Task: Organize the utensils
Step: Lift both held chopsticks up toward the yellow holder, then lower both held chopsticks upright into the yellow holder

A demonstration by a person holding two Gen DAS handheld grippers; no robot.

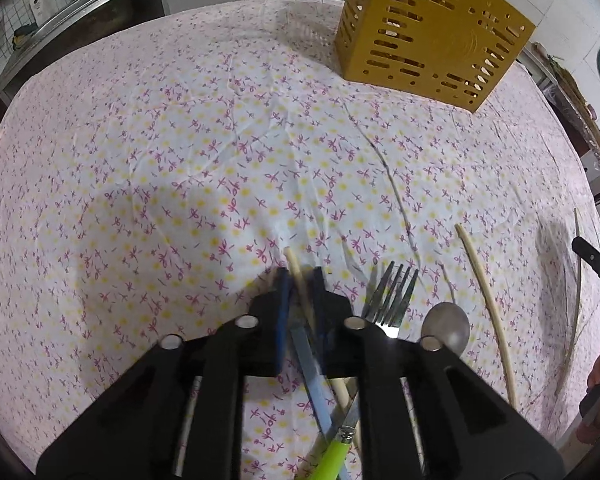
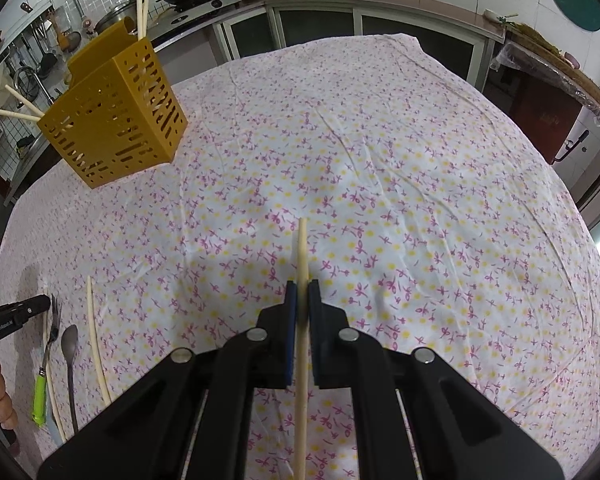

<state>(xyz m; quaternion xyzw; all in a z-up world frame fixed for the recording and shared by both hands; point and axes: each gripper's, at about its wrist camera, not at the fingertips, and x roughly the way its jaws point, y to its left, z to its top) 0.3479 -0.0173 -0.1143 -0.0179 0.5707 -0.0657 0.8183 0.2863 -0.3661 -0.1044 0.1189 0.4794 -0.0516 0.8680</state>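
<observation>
Between the fingers of my right tool [image 2: 302, 294] one chopstick [image 2: 302, 264] is clamped above the counter [image 2: 420, 184]. My left tool [image 1: 299, 280] closes around another chopstick [image 1: 296, 268], beside the fork [image 1: 392, 294]; the yellow holder [image 1: 428, 28] stands far.

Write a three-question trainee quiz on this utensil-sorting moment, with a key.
1. True or false: the right claw is shut on a chopstick.
2. What stands in the yellow holder? A) forks B) chopsticks C) knives
3. Fill in: the fork lying on the tablecloth has a ____ handle.

Key: 1 true. 2 B. 3 green.
</observation>
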